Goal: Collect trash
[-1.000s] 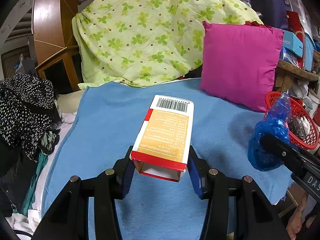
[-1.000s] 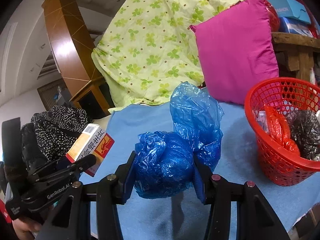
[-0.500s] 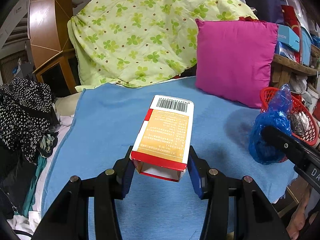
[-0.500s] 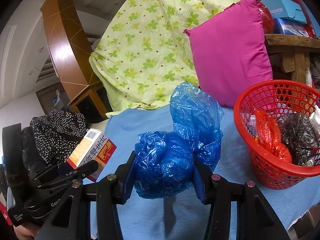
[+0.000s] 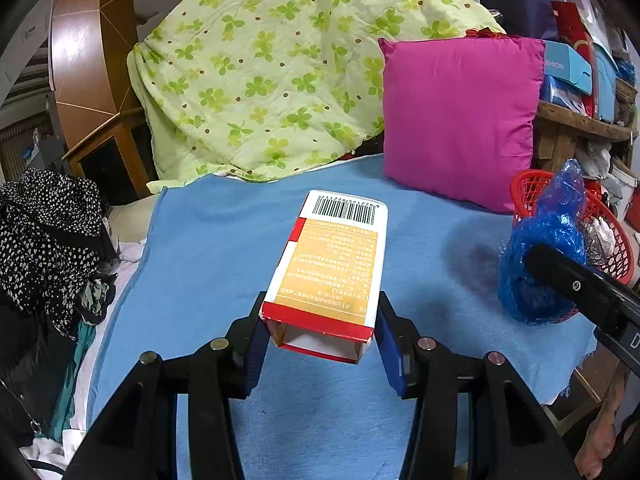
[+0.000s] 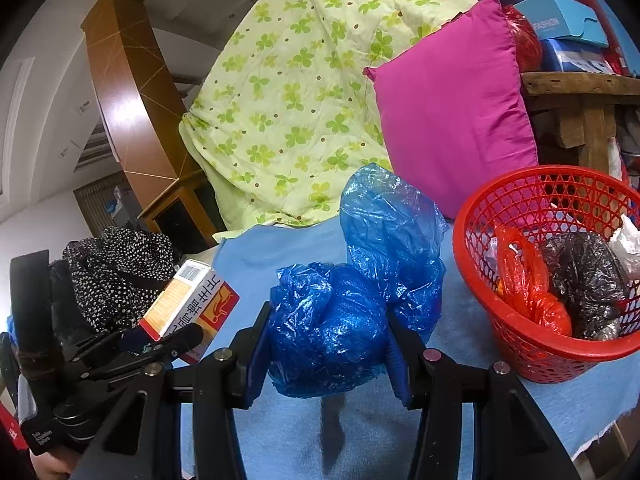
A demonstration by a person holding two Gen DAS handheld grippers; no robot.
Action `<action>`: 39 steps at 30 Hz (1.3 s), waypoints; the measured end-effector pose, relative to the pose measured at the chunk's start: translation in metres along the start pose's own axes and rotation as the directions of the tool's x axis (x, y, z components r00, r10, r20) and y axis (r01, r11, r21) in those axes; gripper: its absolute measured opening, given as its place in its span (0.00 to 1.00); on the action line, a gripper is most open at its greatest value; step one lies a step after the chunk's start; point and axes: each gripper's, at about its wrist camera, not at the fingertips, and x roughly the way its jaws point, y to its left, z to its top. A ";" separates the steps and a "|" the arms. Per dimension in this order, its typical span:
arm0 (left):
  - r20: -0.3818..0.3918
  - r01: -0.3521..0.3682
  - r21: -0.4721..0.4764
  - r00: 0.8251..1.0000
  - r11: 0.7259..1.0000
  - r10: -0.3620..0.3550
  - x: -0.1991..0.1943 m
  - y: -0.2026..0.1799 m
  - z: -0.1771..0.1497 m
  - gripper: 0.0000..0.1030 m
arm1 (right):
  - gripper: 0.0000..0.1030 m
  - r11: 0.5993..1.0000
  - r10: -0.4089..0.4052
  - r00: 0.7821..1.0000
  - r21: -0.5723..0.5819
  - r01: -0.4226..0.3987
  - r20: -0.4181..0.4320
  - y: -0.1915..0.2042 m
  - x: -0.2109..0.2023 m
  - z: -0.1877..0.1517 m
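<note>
My left gripper (image 5: 320, 336) is shut on an empty red, white and orange carton (image 5: 334, 264), held above the blue sheet; the carton also shows in the right wrist view (image 6: 188, 300). My right gripper (image 6: 326, 354) is shut on a crumpled blue plastic bag (image 6: 352, 292), which also shows in the left wrist view (image 5: 540, 248). A red mesh basket (image 6: 532, 348) stands at the right, holding an orange bag (image 6: 524, 280), a black bag (image 6: 588, 280) and white scraps. The right gripper is just left of the basket.
A blue sheet (image 5: 208, 248) covers the bed. A magenta pillow (image 5: 460, 120) and a green clover quilt (image 5: 272, 72) lie at the back. A black dotted garment (image 5: 44, 232) lies at the left. A wooden shelf (image 6: 580, 88) with boxes is at the right.
Both grippers have shifted right, toward the red basket, with their loads still held. The basket now looms larger and nearer in the right wrist view.
</note>
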 end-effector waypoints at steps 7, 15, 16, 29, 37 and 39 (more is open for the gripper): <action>-0.001 0.006 0.013 1.000 1.000 -0.006 0.001 -0.002 -0.002 0.50 | 0.51 1.000 0.005 1.000 0.010 -0.005 0.012 -0.004 -0.008 -0.002; -0.003 0.009 0.025 1.000 1.000 -0.009 0.001 -0.003 -0.001 0.50 | 0.51 1.000 0.004 1.000 0.009 -0.004 0.022 -0.004 -0.014 -0.001; -0.003 0.010 0.025 1.000 1.000 -0.010 0.001 -0.003 -0.001 0.50 | 0.51 1.000 0.003 1.000 0.008 -0.003 0.023 -0.004 -0.014 -0.001; -0.010 0.014 0.038 1.000 0.999 -0.014 0.002 -0.012 -0.002 0.50 | 0.51 1.000 0.001 0.999 0.018 -0.002 0.034 -0.006 -0.021 -0.001; -0.015 0.020 0.049 1.000 0.999 -0.019 0.002 -0.016 -0.003 0.50 | 0.51 1.000 -0.001 0.999 0.026 0.000 0.045 -0.007 -0.027 -0.002; -0.016 0.023 0.050 1.000 0.998 -0.022 0.002 -0.017 -0.003 0.50 | 0.51 1.000 -0.001 0.999 0.027 0.000 0.045 -0.007 -0.027 -0.002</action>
